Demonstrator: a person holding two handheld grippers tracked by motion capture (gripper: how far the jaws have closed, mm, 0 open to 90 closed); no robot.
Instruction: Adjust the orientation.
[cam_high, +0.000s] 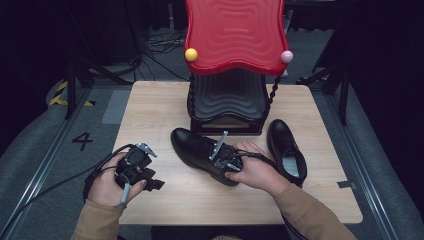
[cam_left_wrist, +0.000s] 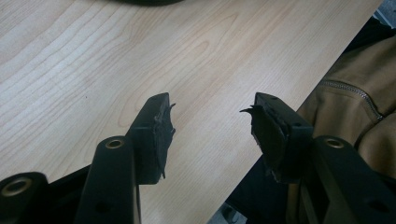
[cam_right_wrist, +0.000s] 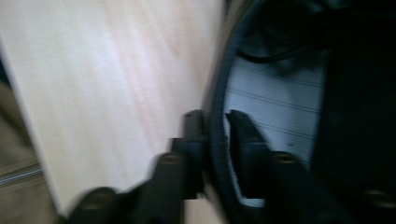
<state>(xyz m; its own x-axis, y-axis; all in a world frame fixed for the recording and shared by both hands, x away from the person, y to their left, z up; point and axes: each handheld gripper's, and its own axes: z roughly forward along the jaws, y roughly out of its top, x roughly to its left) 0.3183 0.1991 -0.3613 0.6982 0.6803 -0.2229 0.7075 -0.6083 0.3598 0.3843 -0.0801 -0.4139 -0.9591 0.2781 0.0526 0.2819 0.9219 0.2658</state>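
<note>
Your right gripper (cam_right_wrist: 215, 140) pinches the collar of the shoe (cam_high: 200, 150) lying centre-frame, toe toward upper left; left gripper (cam_left_wrist: 210, 135) idles open, empty.

Both forearms wear tan sleeves; the right sleeve (cam_high: 305, 212) carries dark stripes along its lower seam. In the left gripper view a tan jacket (cam_left_wrist: 359, 100) with a metal zip lies beyond the table (cam_left_wrist: 93, 60) edge. The left gripper (cam_left_wrist: 210, 130) is black, with brass-coloured screw bushings on its arms and worn, frayed pads. A black cable loops from it toward the near table edge. The right gripper (cam_right_wrist: 215, 126) is black too, with a grey plate on top.
</note>
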